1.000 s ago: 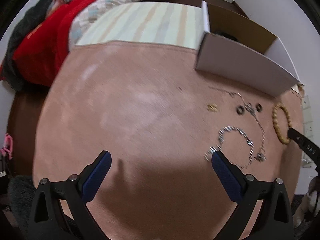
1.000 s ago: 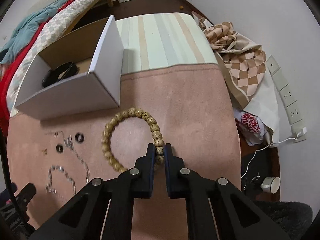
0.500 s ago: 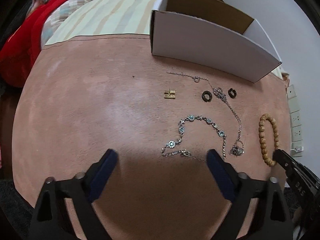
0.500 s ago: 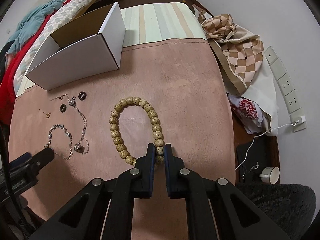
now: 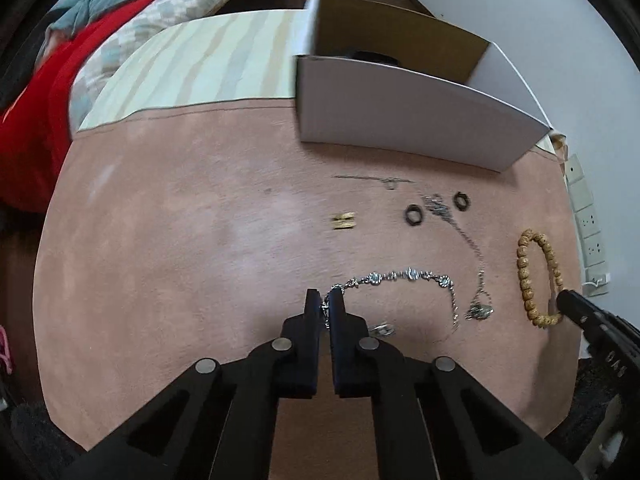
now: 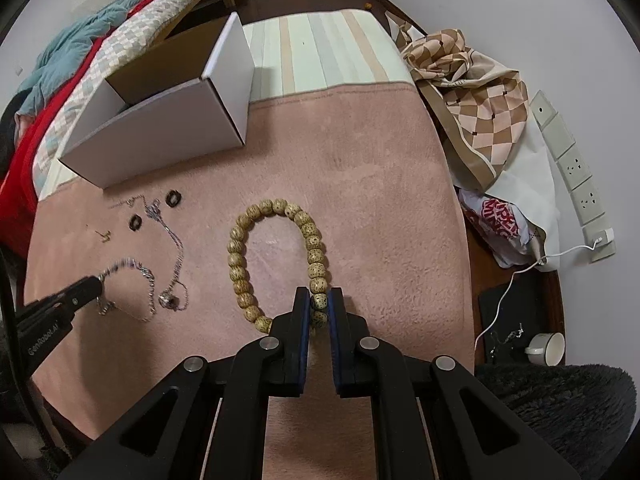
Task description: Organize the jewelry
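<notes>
My left gripper (image 5: 325,300) is shut on one end of the silver link bracelet (image 5: 408,275), which lies on the pink blanket (image 5: 200,220). My right gripper (image 6: 319,300) is shut on the wooden bead bracelet (image 6: 240,264), whose loop lies flat ahead of it; it also shows in the left wrist view (image 5: 525,272). A thin silver necklace with a pendant (image 5: 478,308), two dark rings (image 5: 412,215) (image 5: 462,200) and a small gold clasp (image 5: 343,221) lie between the bracelets and the open white cardboard box (image 5: 400,116). A dark item (image 5: 370,57) lies in the box.
A striped mattress (image 6: 320,48) runs behind the blanket. Red and teal bedding (image 5: 60,60) lies at the left. A checkered cloth bag (image 6: 476,100), wall sockets (image 6: 576,172), a white cable and a cup (image 6: 546,348) sit at the right.
My left gripper has closed from wide open onto the end of the silver link bracelet. My right gripper stays shut on the bead bracelet and has drawn back from the box.
</notes>
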The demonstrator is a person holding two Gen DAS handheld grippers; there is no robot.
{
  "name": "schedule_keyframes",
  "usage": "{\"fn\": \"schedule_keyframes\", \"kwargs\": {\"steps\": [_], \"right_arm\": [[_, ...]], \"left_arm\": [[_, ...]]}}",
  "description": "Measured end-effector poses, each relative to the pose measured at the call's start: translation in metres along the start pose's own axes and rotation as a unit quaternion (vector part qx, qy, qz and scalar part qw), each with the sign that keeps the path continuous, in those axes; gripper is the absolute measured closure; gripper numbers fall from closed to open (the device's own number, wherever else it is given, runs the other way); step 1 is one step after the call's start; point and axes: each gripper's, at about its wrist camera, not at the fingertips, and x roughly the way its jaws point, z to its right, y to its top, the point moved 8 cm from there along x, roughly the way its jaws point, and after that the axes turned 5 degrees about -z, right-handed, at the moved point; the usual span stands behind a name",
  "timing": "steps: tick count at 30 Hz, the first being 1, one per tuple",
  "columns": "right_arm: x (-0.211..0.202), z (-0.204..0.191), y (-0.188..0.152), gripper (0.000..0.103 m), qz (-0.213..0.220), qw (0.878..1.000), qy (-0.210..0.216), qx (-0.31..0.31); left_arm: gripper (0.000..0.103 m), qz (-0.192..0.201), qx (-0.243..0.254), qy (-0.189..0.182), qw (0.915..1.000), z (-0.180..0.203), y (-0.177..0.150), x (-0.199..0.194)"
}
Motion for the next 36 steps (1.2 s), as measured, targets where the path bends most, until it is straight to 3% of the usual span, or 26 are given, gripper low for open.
{"fn": "schedule_keyframes", "kwargs": {"steps": [4,12,16,20,21,25,27,31,32,34,36], "right_arm": [[-0.010,-0.004,0.005,0.094,0.012,1.000,0.011,0.003],[-0.032,-0.020,0.013,0.094,0.033,0.999,0.039,-0.003],[-0.043,-0.024,0.017,0.094,0.043,0.998,0.044,-0.006],[-0.041,-0.021,0.016,0.094,0.041,0.998,0.044,-0.002],[-0.038,-0.020,0.015,0.094,0.038,0.998,0.044,0.000],[-0.029,-0.013,0.009,0.094,0.027,0.999,0.043,0.007],[-0.026,-0.010,0.009,0.094,0.025,0.999,0.042,0.010],[-0.025,-0.007,0.012,0.094,0.026,0.999,0.042,0.014],[-0.025,-0.006,0.013,0.094,0.026,0.999,0.042,0.015],[-0.023,-0.004,0.014,0.094,0.026,0.999,0.041,0.016],[-0.020,-0.003,0.014,0.094,0.023,0.999,0.040,0.019]], "left_arm": [[0.103,0.016,-0.021,-0.016,0.9995,-0.020,0.002,-0.014],[0.103,0.049,-0.023,-0.054,0.9970,-0.014,0.021,-0.051],[0.098,0.012,-0.021,-0.076,0.9968,-0.017,0.027,-0.036],[0.095,-0.027,-0.001,-0.048,0.9985,-0.020,0.018,-0.010],[0.092,-0.033,0.010,-0.043,0.9985,-0.018,0.015,-0.005],[0.052,-0.034,0.067,-0.018,0.9971,-0.004,0.016,-0.001],[0.051,-0.038,0.077,-0.014,0.9962,0.000,0.016,0.003],[0.051,-0.022,0.128,0.023,0.9913,0.014,0.018,0.006],[0.056,-0.014,0.143,0.024,0.9893,0.020,0.017,0.006],[0.075,-0.010,0.163,0.015,0.9865,0.031,0.016,0.004],[0.101,-0.014,0.184,0.010,0.9828,0.043,0.013,0.002]]}}
